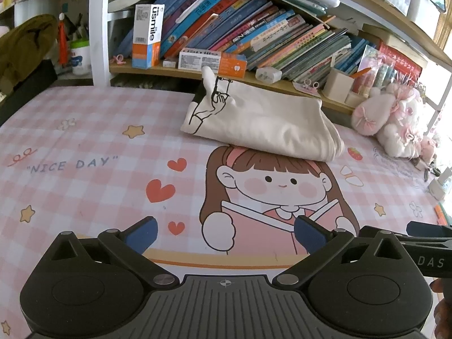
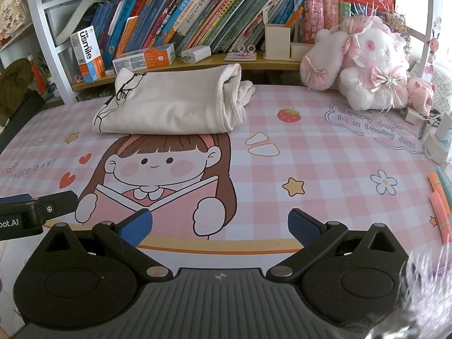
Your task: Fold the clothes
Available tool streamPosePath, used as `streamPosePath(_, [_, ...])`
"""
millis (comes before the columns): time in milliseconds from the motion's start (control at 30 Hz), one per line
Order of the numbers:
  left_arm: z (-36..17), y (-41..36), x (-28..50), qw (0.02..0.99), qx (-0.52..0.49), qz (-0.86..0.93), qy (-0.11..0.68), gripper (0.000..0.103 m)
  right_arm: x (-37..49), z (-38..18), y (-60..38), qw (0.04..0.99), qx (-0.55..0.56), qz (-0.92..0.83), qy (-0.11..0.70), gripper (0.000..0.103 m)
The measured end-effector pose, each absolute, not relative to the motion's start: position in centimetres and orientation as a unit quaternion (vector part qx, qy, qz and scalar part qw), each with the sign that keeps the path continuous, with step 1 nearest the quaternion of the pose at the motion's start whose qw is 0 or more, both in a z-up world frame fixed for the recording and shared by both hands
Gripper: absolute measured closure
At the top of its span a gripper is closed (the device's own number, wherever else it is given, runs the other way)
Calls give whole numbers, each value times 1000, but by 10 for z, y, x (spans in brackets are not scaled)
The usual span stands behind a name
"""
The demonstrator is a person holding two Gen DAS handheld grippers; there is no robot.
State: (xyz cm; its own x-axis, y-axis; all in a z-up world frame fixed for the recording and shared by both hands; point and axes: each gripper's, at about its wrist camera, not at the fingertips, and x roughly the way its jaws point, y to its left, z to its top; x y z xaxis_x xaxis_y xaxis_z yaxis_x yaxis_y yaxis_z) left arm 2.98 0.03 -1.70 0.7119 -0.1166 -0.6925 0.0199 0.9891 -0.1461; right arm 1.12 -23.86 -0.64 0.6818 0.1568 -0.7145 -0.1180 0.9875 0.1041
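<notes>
The shirt (image 2: 172, 104) is lying folded on the mat (image 2: 325, 163), looking done; left gripper (image 1: 224, 233) and right gripper (image 2: 220, 224) are hovering wide, empty.

Landmark: pink checked desk mat with cartoon reading girl (image 2: 325, 152). Behind its far edge, wooden shelf (image 2: 271, 63) with slanted row of colourful books (image 2: 197, 19) and 2 white-orange "usmile" cartons (image 2: 86, 53). Far-right corner: white-pink plush rabbit (image 2: 364, 59). Right edge: bundled orange and teal sticks (image 2: 440, 195).

"NICE DAY" on mat (image 1: 70, 141); "usmile" on box (image 1: 147, 35).
</notes>
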Motion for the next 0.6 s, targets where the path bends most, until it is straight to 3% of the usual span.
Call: streamPosePath(600, [-23, 4, 33, 914, -85, -39, 394, 0, 14, -10, -239, 914, 26, 74, 397, 0])
